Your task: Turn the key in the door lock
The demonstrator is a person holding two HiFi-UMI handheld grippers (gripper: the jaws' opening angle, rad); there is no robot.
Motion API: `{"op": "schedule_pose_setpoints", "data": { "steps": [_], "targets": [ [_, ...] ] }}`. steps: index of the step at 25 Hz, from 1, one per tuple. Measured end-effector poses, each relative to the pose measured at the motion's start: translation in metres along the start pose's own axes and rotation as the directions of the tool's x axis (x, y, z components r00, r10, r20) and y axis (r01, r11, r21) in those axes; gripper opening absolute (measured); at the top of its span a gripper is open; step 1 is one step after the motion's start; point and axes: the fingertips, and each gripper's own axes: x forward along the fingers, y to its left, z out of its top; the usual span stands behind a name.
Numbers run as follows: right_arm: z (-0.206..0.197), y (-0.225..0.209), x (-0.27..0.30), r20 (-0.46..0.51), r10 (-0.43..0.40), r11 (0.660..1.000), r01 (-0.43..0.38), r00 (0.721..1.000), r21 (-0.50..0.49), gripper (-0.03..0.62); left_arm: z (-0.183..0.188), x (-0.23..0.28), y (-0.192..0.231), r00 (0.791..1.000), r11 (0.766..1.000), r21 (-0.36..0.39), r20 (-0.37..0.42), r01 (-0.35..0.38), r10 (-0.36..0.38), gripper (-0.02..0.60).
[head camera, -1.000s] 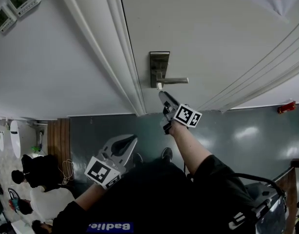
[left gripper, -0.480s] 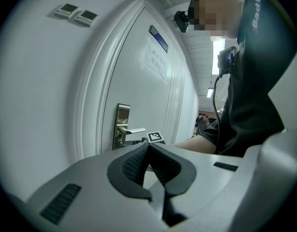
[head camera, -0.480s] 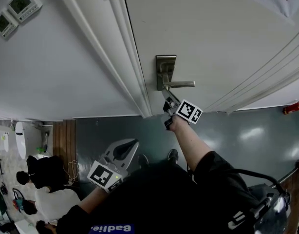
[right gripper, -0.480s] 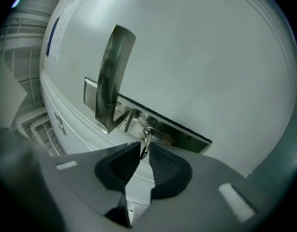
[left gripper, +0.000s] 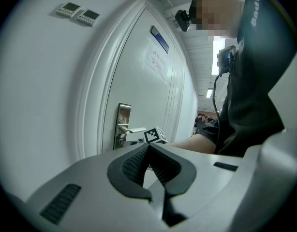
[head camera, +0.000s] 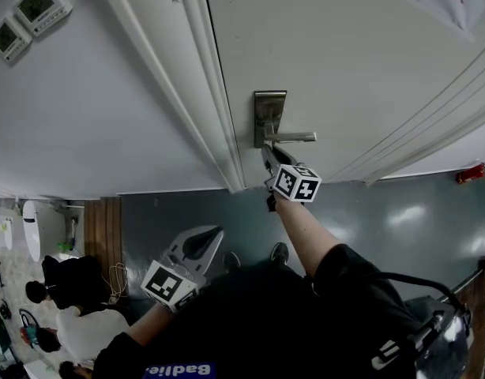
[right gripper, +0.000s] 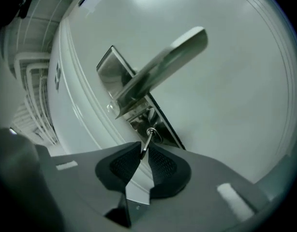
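A steel lock plate (head camera: 268, 117) with a lever handle (head camera: 294, 137) sits on the white door. In the right gripper view, a small key (right gripper: 145, 144) sticks out of the keyhole (right gripper: 152, 133) under the handle (right gripper: 163, 64). My right gripper (right gripper: 143, 151) is closing on the key, and the tips of its pads touch both flat sides. The head view shows this right gripper (head camera: 266, 152) just below the plate. My left gripper (head camera: 213, 231) hangs back low at the left, shut and empty; its own view looks past the left gripper (left gripper: 148, 148) at the lock plate (left gripper: 122, 124).
The white door frame (head camera: 203, 93) runs left of the lock. Two wall control panels (head camera: 37, 2) sit on the grey wall at the upper left. People (head camera: 65, 279) stand at the lower left, on the floor. A red object (head camera: 466, 174) lies at the far right.
My right gripper has moved up to the lock and rolled, so its marker cube shows another face. The left gripper has stayed where it was.
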Motion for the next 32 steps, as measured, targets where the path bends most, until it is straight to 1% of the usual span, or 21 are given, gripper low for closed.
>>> {"op": "schedule_pose_setpoints", "data": {
  "steps": [2,4,8,13,17,19,22,27,28,29,32],
  "targets": [
    [0.0,0.001,0.001,-0.023,-0.049,0.993,0.046,0.999,-0.109,0.051,-0.001,-0.001,0.0,1.0,1.0,-0.003,-0.007,0.008,-0.008,-0.006],
    [-0.001,0.002,0.001,-0.037,-0.096,0.973,0.086,0.995,-0.216,0.055,-0.002,-0.003,0.0,1.0,1.0,0.001,-0.005,0.008,-0.008,-0.006],
    [-0.001,0.004,0.0,-0.045,-0.179,0.902,0.145,0.983,-0.407,0.06,-0.002,-0.008,0.001,1.0,1.0,-0.002,0.005,0.005,-0.005,-0.006],
    [-0.003,0.006,0.001,-0.048,-0.239,0.835,0.18,0.97,-0.519,0.058,-0.005,-0.014,0.003,1.0,1.0,-0.02,0.012,-0.005,0.005,-0.006],
    [-0.004,0.006,0.001,-0.052,-0.3,0.761,0.206,0.953,-0.615,0.059,-0.007,-0.019,0.003,1.0,1.0,-0.015,0.014,-0.007,0.007,-0.006],
    [-0.004,0.006,0.002,-0.049,-0.331,0.718,0.218,0.942,-0.661,0.059,-0.009,-0.021,0.003,1.0,1.0,-0.02,0.011,-0.005,0.005,-0.006],
    [-0.005,0.007,0.003,-0.04,-0.38,0.638,0.23,0.924,-0.734,0.06,-0.012,-0.024,0.003,1.0,1.0,-0.025,0.006,-0.002,0.002,-0.006],
    [-0.007,0.008,0.003,-0.011,-0.439,0.485,0.226,0.899,-0.845,0.058,-0.013,-0.028,0.004,1.0,0.999,-0.038,0.014,0.0,0.001,-0.006],
    [-0.007,0.008,0.003,-0.001,-0.448,0.447,0.223,0.894,-0.867,0.055,-0.012,-0.028,0.005,1.0,0.999,-0.036,0.015,0.0,0.001,-0.006],
    [-0.008,0.008,0.003,0.01,-0.458,0.401,0.217,0.889,-0.89,0.052,-0.012,-0.029,0.005,1.0,0.999,-0.037,0.016,0.0,0.001,-0.006],
    [-0.01,0.008,0.004,0.051,-0.483,0.237,0.187,0.874,-0.953,0.046,-0.013,-0.03,0.006,1.0,0.999,-0.042,0.019,0.004,-0.003,-0.006]
  ]
}}
